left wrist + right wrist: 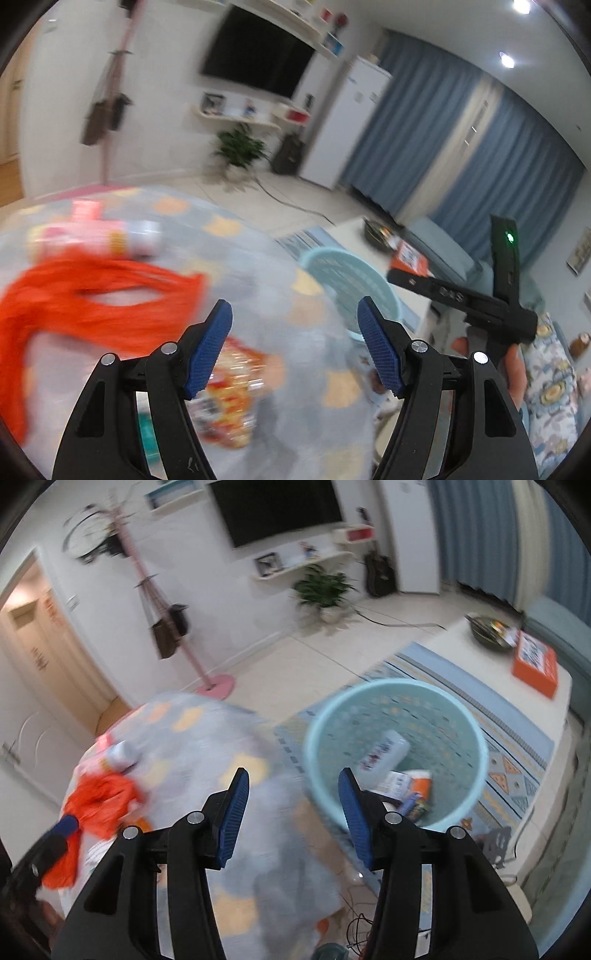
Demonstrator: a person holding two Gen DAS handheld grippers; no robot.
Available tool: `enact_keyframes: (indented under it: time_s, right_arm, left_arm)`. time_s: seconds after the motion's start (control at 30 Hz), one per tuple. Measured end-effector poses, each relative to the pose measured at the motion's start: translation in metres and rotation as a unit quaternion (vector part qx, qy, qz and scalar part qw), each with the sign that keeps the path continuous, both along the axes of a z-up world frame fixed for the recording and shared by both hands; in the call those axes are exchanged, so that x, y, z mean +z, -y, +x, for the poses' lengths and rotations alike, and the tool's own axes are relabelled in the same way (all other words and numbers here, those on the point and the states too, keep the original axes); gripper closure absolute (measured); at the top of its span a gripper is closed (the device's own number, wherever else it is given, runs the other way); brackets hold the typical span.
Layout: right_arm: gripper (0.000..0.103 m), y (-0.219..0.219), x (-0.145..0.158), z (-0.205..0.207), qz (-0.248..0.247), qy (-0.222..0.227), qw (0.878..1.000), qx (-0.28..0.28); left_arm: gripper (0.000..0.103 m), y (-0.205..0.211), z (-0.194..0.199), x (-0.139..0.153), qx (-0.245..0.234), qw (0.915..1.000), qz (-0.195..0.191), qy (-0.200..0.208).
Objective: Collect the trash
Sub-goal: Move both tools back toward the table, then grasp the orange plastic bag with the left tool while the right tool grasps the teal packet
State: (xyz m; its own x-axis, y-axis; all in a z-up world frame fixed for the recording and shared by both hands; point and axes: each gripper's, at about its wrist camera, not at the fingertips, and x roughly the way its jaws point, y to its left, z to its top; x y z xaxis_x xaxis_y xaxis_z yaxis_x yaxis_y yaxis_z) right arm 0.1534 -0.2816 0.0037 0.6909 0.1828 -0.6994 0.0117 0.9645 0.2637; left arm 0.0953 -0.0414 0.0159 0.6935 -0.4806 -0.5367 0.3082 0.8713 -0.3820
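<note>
Left gripper (295, 345): blue ribbed pads spread wide, nothing held.
Right gripper (293, 818): blue ribbed pads equally wide apart, empty.
Orange plastic bag (74, 295): crumpled, left of the left fingers.
Snack wrapper (232, 391): glossy, beneath the left pad; print blurred, unreadable.
Light-blue perforated basket (476, 731): round, beyond the right finger, holding a white bottle (384, 753) and packets; labels illegible.
</note>
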Motion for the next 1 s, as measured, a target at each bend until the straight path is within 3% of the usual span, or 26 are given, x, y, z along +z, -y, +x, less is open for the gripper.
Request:
enact_keyframes:
  time_s: [0.3, 0.4, 0.47, 0.67, 0.8, 1.0]
  right_arm:
    - [0.05, -0.098, 0.013, -0.022, -0.046, 0.02, 0.993, 0.106]
    - [0.048, -0.125, 0.007, -0.028, -0.057, 0.012, 0.99, 0.132]
    - [0.047, -0.14, 0.001, -0.031, -0.063, 0.007, 0.987, 0.148]
    - [0.044, -0.175, -0.013, -0.036, -0.067, -0.011, 0.981, 0.184]
    - [0.035, -0.19, -0.024, -0.034, -0.041, -0.028, 0.978, 0.201]
    - [0.035, -0.211, -0.042, -0.026, -0.034, -0.052, 0.975, 0.216]
  left_arm:
    - [0.026, -0.108, -0.031, 0.016, 0.137, 0.9905, 0.008, 0.009]
    - [0.017, -0.137, -0.033, 0.011, 0.185, 0.9823, 0.028, -0.007]
    - [0.017, -0.154, -0.028, 0.004, 0.221, 0.9732, 0.057, -0.023]
    - [0.017, -0.182, -0.009, -0.025, 0.221, 0.9658, 0.105, -0.086]
    - [0.018, -0.181, 0.014, -0.047, 0.233, 0.9513, 0.156, -0.128]
    - [0.036, -0.177, 0.026, -0.071, 0.233, 0.9369, 0.215, -0.147]
